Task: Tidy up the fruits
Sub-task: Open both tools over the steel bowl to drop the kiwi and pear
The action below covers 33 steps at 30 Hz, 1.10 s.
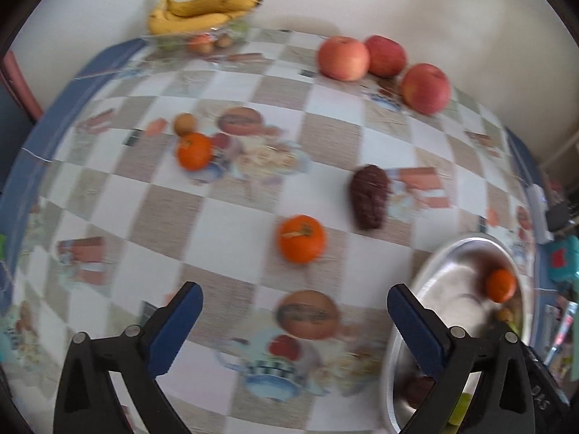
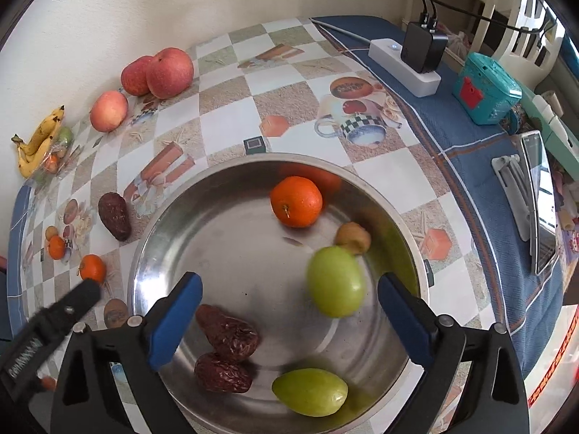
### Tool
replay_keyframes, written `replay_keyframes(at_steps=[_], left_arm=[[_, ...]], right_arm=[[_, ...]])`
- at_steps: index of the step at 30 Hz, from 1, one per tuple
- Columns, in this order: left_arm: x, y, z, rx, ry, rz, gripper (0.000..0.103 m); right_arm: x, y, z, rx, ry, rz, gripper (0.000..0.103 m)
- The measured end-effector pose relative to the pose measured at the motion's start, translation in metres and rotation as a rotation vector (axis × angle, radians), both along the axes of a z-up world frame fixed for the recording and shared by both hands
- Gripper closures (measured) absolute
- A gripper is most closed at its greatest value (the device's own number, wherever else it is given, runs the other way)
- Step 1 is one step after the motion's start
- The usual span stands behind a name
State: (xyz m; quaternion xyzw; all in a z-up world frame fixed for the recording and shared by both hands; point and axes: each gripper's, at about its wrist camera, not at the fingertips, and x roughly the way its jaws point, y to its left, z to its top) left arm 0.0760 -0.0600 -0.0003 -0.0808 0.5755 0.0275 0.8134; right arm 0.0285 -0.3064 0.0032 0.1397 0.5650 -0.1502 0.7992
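- The right gripper (image 2: 289, 311) stood wide, holding nothing, above the steel bowl (image 2: 217, 246) near the table's front edge.
- The left gripper (image 1: 295, 320) gaped empty; "DAS" showed on its body.
- An orange (image 1: 301, 238) lay mid-table; apples (image 1: 343, 58) lined the far edge.

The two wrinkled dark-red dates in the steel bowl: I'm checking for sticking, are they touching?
Touching. The right wrist view shows the upper date resting against the lower date, with no gap visible between them.

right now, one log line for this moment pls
left gripper: open, empty | right gripper: open above metal bowl | in bowl: orange, two green fruits, two dates | on table: orange, date, three apples
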Motion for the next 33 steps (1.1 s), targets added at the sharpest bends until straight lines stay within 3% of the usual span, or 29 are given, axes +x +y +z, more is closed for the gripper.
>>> replay_keyframes(at_steps=[9, 24, 33], left_arm=[[0.007, 0.031, -0.002, 0.026, 0.035, 0.086, 0.000], [0.016, 0.058, 0.001, 0.040, 0.051, 0.071, 0.000], [0.023, 0.086, 0.020, 0.165, -0.026, 0.045, 0.000]], right_arm=[[0.001, 0.006, -0.005, -0.021, 0.024, 0.020, 0.005], [0.010, 0.033, -0.010, -0.056, 0.064, 0.058, 0.005], [0.025, 0.072, -0.005, -0.054, 0.038, 0.098, 0.005]])
